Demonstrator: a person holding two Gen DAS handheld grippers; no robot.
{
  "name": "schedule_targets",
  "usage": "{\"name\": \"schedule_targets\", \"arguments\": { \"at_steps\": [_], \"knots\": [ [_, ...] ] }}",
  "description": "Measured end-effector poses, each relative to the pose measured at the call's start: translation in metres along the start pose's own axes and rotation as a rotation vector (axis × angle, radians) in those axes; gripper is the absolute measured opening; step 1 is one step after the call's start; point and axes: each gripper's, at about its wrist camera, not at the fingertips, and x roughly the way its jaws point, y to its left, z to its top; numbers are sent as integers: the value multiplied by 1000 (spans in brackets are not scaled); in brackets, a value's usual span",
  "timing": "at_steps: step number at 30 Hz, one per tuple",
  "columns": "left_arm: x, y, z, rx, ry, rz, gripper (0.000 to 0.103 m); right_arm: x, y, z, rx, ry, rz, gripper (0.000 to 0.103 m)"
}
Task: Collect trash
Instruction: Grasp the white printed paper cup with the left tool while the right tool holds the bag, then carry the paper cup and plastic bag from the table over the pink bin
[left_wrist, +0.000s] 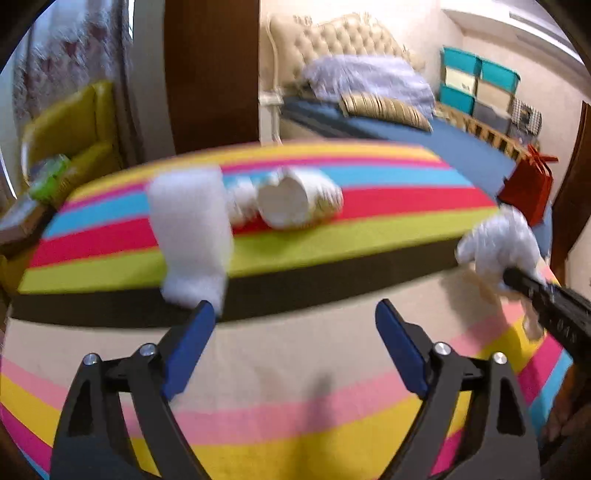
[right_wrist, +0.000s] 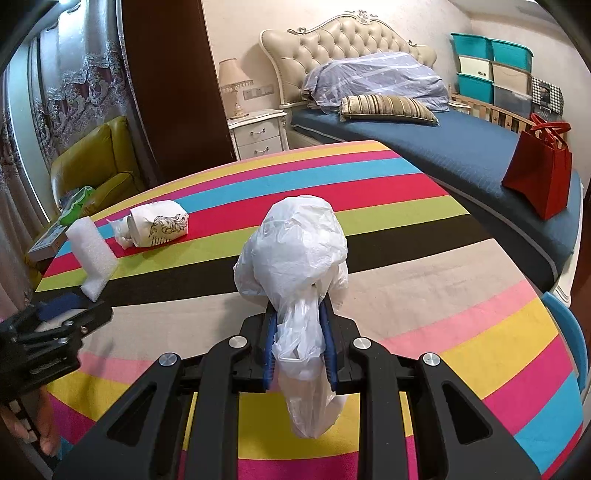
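Here the right gripper (right_wrist: 297, 325) clamps a white plastic bag (right_wrist: 295, 254) mid-frame; the left gripper (left_wrist: 295, 314) gapes wide, foam block (left_wrist: 190, 236) just beyond its left finger.

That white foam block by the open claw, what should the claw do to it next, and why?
Probably close on the white foam block. The left gripper stands open, its left finger at the block's base, nothing held. The block stands loose on the striped table, and the right gripper is shut on the white plastic bag, likely meant for the trash. The paper cup could follow.
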Motion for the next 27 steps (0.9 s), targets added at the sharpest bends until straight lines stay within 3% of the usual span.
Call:
{"name": "schedule_targets", "arguments": {
  "at_steps": [4,13,17,21,22,23,24,27],
  "knots": [
    [10,-14,20,68,20,-12,86,1,-1,0,4,1,4,23],
    [63,-44,76,273,43,45,88,4,-6,1,19,8,28,23],
    [94,-47,88,314,92,67,90,6,-8,2,22,16,45,23],
    [126,-46,87,360,196,95,89,8,-12,2,31,19,55,23],
    [127,-47,86,380,187,117,85,9,-12,2,32,20,56,23],
    [127,-50,82,421,158,157,61,9,-13,3,33,21,58,23],
    [126,-54,80,450,139,181,52,10,-13,3,34,22,57,23],
    [110,-53,77,438,95,122,51,10,-13,3,30,17,48,23]
  ]
}}
